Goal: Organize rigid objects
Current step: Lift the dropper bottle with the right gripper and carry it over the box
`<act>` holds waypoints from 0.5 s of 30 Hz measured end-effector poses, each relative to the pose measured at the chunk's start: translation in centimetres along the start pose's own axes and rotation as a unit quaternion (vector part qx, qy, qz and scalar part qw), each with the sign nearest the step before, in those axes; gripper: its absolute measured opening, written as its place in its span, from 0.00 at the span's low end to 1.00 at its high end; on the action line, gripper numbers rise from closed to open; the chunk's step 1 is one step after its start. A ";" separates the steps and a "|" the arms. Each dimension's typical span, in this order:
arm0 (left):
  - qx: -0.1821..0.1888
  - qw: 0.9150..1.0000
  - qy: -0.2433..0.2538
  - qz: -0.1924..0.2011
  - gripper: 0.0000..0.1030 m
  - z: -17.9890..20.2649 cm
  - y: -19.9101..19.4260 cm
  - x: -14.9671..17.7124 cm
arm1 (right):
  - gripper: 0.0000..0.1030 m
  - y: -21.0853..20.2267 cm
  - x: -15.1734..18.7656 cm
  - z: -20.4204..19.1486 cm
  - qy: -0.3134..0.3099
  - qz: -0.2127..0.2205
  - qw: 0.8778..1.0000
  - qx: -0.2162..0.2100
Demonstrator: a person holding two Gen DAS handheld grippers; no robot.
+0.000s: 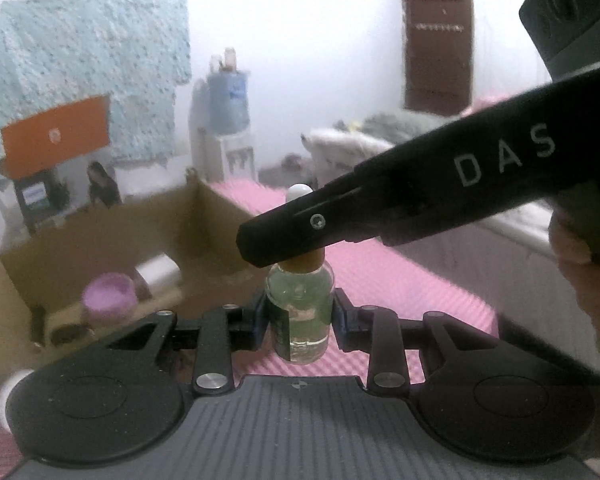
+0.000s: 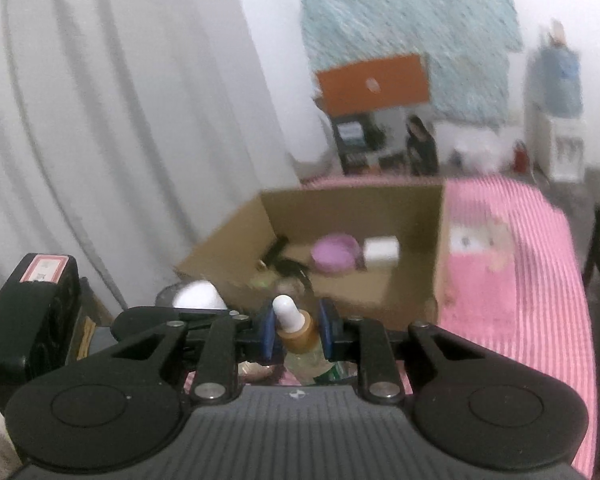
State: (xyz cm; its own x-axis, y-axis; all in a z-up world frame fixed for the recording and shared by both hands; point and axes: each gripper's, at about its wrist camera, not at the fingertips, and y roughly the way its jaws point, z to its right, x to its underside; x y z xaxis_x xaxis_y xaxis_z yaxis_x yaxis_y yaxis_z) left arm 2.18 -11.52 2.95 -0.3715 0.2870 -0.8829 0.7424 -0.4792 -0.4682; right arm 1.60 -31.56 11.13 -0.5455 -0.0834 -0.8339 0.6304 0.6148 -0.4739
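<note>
Currently both grippers sit on one dropper bottle (image 1: 300, 312), upright, long axis vertical. The left gripper (image 1: 300, 320) has its blue pads either side of the glass body, touching or just off it; the left wrist view doesn't settle whether it is clamping or only bracketing. The right gripper (image 2: 298, 330) comes in from the right and above, its jaws closed on the amber collar below the white bulb, so it is grasping the bottle by the neck. The bottle looks lifted rather than standing: pink mat (image 1: 380, 280) shows under its base, contact can't be confirmed. Bottle itself: clear glass, pale greenish liquid, partial label, amber collar, white rubber bulb on top; rigid, smooth, slippery at the body. The cardboard box (image 2: 352, 204) lies ahead and to the left of the fingers, at the left edge of the mat, open side toward the grippers, with a pink jar (image 2: 336, 256) and a white cylinder (image 2: 382, 250) already inside. Judgement: the right gripper has the firmer hold, so it probably carries.
</note>
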 end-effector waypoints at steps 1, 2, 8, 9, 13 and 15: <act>-0.005 1.000 -0.003 0.006 0.30 -0.2 -0.4 -0.5 | 0.23 -0.2 -0.7 -0.3 -0.010 0.005 1.000 -0.005; -0.011 1.000 -0.005 0.012 0.30 -0.5 -0.8 -1.0 | 0.23 -0.2 -1.4 -0.6 -0.018 0.009 1.000 -0.011; -0.039 0.998 -0.035 0.026 0.30 -3.3 -1.1 -4.1 | 0.22 1.4 -6.3 -1.2 -0.051 0.020 0.997 -0.055; -0.044 0.998 -0.044 0.024 0.30 -4.0 -0.9 -4.5 | 0.22 2.0 -7.0 -1.0 -0.052 0.017 0.997 -0.061; -0.065 0.995 -0.077 -0.001 0.30 -6.9 1.0 -5.8 | 0.22 5.6 -10.0 -0.1 -0.049 -0.002 0.995 -0.088; -0.067 0.992 -0.105 -0.021 0.30 -8.5 2.5 -5.8 | 0.22 8.0 -11.0 0.7 -0.041 -0.019 0.994 -0.097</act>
State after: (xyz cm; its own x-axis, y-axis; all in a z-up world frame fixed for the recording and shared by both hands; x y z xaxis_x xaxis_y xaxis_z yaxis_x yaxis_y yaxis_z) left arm 10.93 -7.32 7.27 -0.5012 0.1181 -0.8572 0.7861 -0.3519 -0.5081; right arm 13.03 -26.27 16.31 -0.5145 -0.1677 -0.8410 0.4881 0.7491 -0.4480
